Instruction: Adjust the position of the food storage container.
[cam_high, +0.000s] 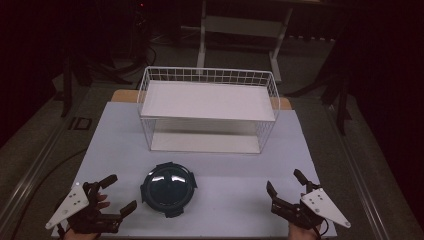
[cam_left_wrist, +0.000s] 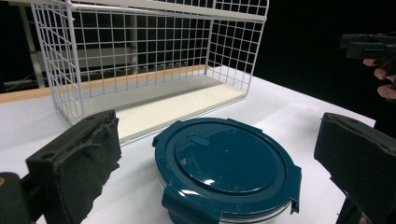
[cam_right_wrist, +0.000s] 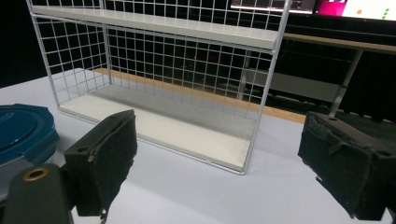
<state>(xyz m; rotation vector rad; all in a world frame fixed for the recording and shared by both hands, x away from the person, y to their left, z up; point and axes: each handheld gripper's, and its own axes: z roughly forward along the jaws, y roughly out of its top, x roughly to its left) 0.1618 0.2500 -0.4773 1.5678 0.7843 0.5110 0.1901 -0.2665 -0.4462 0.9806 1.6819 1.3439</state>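
A round dark-teal lidded container (cam_high: 168, 189) (cam_left_wrist: 226, 168) with clip tabs sits on the white table (cam_high: 225, 165), in front of a white wire shelf rack (cam_high: 207, 107) (cam_left_wrist: 154, 60) (cam_right_wrist: 163, 70). My left gripper (cam_high: 121, 192) (cam_left_wrist: 218, 135) is at the front left, open, aimed at the container a short way off, with nothing between its pads (cam_left_wrist: 79, 163). At the front right my right gripper (cam_high: 284, 181) (cam_right_wrist: 224, 140) is open too and faces the rack's right end. The container's edge (cam_right_wrist: 21, 130) shows at the left of the right gripper view.
The rack has a top shelf and a bottom shelf, both bare, open toward me. A wooden edge (cam_high: 122, 95) runs behind it. A white frame (cam_high: 240, 30) stands on the dark floor beyond. The right gripper (cam_left_wrist: 369, 46) and fingers appear far off in the left gripper view.
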